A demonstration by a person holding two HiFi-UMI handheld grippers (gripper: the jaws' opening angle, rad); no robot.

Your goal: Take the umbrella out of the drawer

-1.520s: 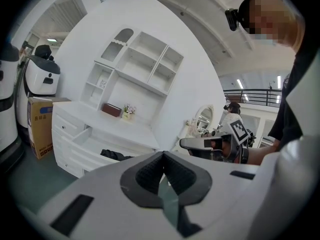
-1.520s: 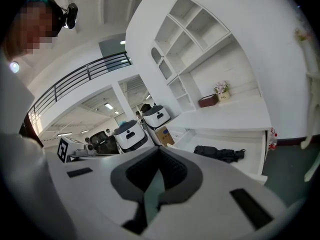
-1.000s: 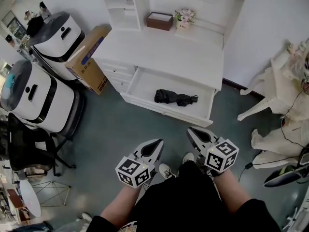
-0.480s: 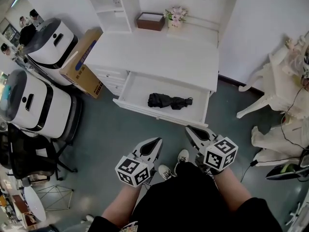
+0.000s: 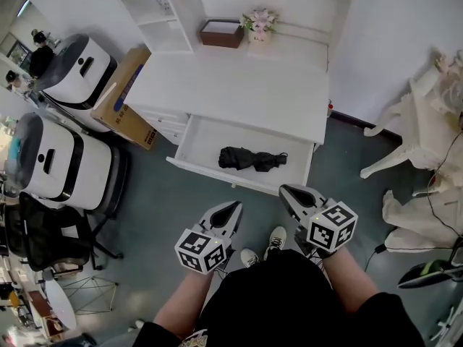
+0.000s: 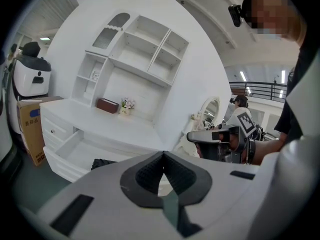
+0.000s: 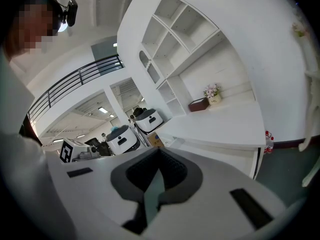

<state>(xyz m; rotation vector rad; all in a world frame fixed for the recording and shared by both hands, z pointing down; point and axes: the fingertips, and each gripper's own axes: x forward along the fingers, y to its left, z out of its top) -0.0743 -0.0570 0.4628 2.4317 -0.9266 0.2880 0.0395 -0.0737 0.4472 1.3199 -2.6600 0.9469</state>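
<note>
A folded black umbrella (image 5: pixel 250 159) lies in the open white drawer (image 5: pixel 202 132) of the white desk (image 5: pixel 239 89). In the left gripper view the umbrella (image 6: pixel 103 163) peeks out over the jaws. My left gripper (image 5: pixel 235 207) is shut and empty, low over the floor in front of the drawer. My right gripper (image 5: pixel 284 191) is beside it, also shut with nothing in it, its tip close to the drawer's front edge. In their own views the left gripper (image 6: pixel 163 154) and the right gripper (image 7: pixel 159 149) both show jaws pressed together.
Two white-and-black machines (image 5: pixel 54 150) and a cardboard box (image 5: pixel 124 100) stand left of the desk. A brown box (image 5: pixel 222 33) and a small flower pot (image 5: pixel 258 24) sit on the desk's back. White chairs (image 5: pixel 412 132) stand at the right. A black chair (image 5: pixel 51 233) is at lower left.
Both grippers and the person have moved closer to the desk. The drawer and umbrella now lie nearer the grippers in the head view. Both grippers stayed shut.
</note>
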